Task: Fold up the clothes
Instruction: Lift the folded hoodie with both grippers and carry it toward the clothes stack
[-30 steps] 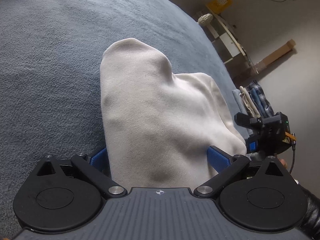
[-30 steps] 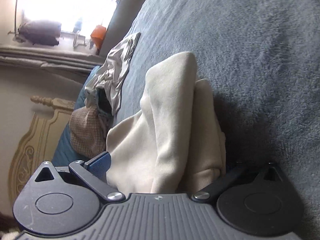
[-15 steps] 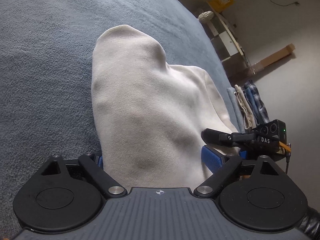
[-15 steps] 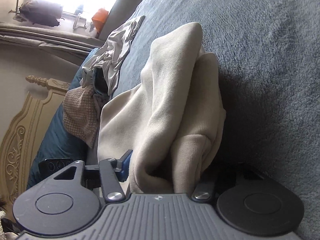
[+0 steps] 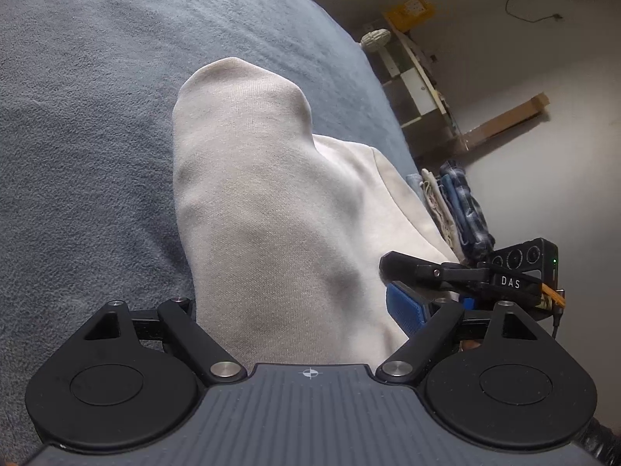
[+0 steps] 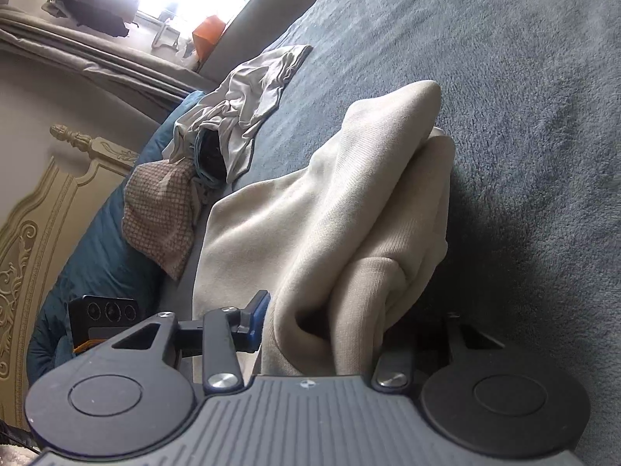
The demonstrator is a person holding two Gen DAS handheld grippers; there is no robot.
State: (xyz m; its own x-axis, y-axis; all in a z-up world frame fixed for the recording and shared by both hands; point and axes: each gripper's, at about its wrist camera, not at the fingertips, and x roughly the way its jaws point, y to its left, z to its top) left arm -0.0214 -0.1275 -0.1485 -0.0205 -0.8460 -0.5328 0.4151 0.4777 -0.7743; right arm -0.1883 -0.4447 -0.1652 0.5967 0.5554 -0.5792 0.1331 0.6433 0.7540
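The left gripper (image 5: 295, 306) has a ribbed grey body with a small crosshair mark at twelve o'clock, two round black discs at nine and three, black link arms on silver screws, and blue pads. The right gripper (image 6: 322, 330) matches it, its side lettered "DAS" in white.

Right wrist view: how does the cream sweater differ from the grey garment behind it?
The cream sweater is thick knit, the grey garment thin and smooth. The cream sweater is bunched close to the camera; the grey garment lies crumpled farther back. Both lie on the blanket.
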